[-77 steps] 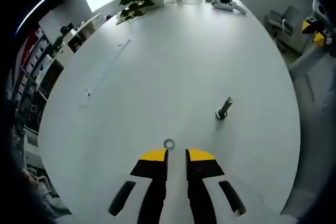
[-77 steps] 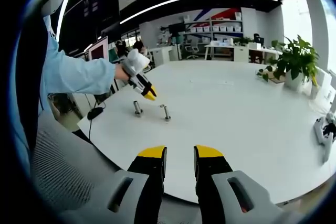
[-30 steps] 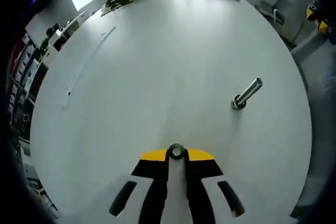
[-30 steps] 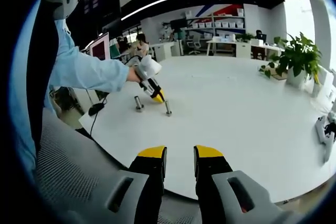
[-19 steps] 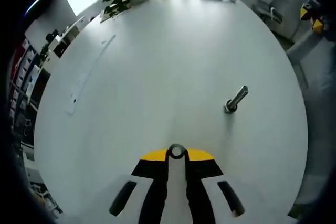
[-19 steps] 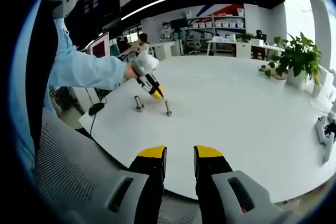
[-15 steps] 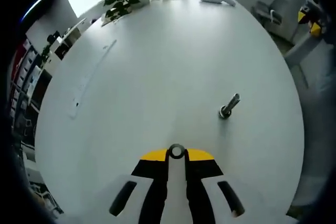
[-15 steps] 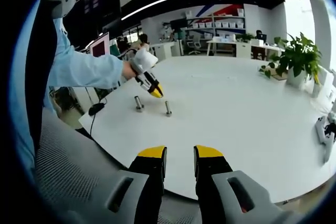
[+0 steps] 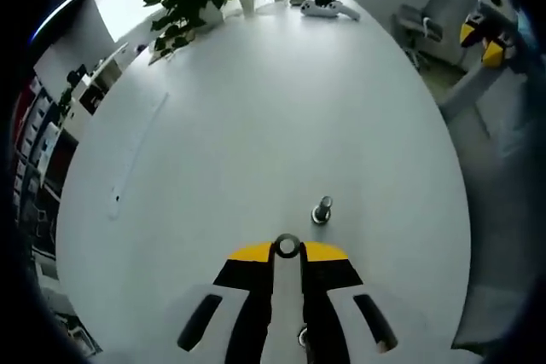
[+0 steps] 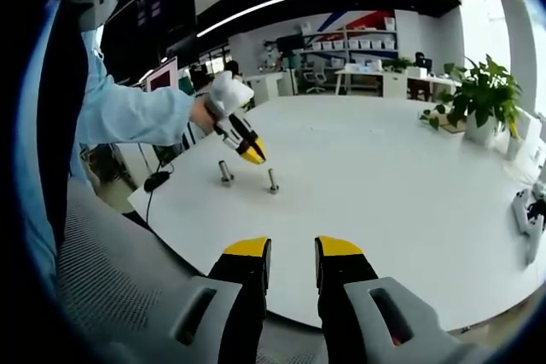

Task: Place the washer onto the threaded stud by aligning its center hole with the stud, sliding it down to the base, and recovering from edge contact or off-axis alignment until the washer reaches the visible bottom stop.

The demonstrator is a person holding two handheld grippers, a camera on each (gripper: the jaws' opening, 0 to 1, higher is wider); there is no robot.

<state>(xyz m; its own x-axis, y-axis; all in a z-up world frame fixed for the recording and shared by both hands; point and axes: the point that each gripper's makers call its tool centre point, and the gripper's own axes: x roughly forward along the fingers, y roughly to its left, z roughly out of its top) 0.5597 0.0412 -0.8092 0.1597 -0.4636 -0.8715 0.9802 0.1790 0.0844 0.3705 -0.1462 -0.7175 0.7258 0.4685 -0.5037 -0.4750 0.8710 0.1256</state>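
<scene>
Washer: clamped between the left gripper tips, held above the table.
Threaded stud: upright, just beyond the washer.
Right gripper: jaws parted, nothing gripped.

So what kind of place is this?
Probably an open-plan office or lab: a big white table, shelving with storage bins along the back wall, a desk with office chairs behind, and a potted plant.

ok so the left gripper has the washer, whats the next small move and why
Probably ease the left gripper a little forward and to its right to bring the washer over the threaded stud, then lower. In the left gripper view the washer sits pinched at the tips, short of the stud and offset from it, so the hole is not yet over it.
</scene>
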